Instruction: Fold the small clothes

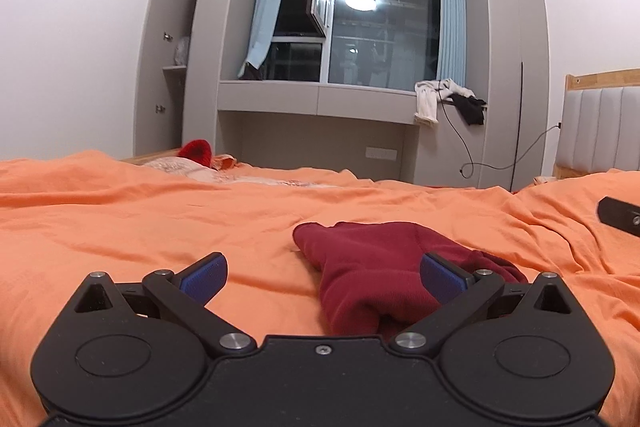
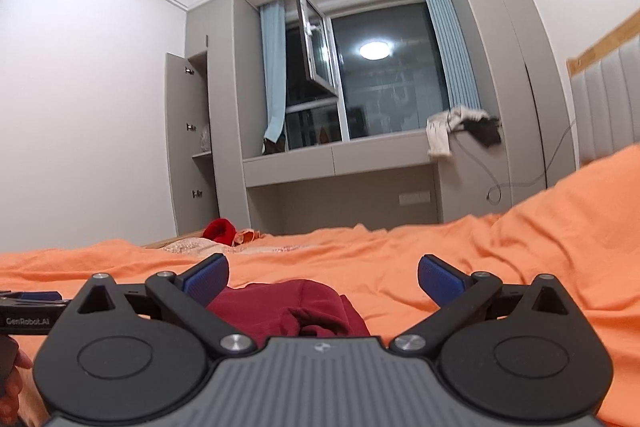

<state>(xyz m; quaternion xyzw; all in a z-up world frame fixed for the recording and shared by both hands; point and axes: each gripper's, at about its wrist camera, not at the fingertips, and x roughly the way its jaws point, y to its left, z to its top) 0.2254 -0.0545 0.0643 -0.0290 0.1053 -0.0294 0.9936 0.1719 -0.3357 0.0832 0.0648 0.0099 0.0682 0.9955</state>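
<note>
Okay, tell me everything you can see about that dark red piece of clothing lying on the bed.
The dark red garment is a small item of soft, knit-looking fabric, bunched and partly folded, its exact type unclear. It lies on the orange bedsheet, just ahead of both grippers. Neither holds it: the left gripper and right gripper stand wide open above it, pads clear of the cloth.

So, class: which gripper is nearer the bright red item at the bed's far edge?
Neither is clearly nearer. The left gripper and right gripper both hang open over the dark red garment, far from the bright red item.
</note>
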